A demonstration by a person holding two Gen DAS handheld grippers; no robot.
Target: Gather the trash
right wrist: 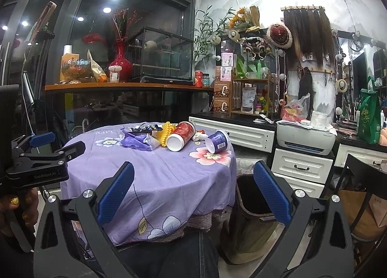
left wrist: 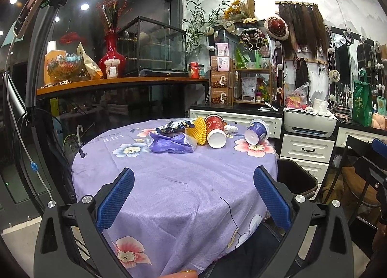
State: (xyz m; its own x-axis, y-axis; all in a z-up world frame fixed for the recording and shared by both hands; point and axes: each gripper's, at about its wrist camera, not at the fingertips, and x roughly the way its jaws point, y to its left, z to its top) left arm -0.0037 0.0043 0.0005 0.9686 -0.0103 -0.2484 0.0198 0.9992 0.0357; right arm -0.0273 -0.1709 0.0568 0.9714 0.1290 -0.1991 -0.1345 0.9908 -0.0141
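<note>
The round bench under a lilac flowered cloth (left wrist: pixel 174 181) carries the trash at its far side: a crumpled purple plastic bag (left wrist: pixel 170 143), a tipped red paper cup (left wrist: pixel 215 130) and a tipped blue yoghurt tub (left wrist: pixel 256 131). The dark open bin (right wrist: pixel 251 195) stands at its right. Left tool (left wrist: pixel 193 193) and right tool (right wrist: pixel 193 193) both hang released and empty; the cups lie on their sides, so a careless nudge could likely roll them off the edge.

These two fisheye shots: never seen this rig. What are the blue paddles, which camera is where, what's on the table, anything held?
No robot: a person holds one two-finger gripper in each hand, each carrying a camera looking along its blue-padded fingers. One picture is from the left gripper, the other from the right gripper; both are open and empty. On the table lie a red cup, a blue cup, both tipped over, a purple bag, yellow netting and wrappers. A bin stands beside the table.
</note>
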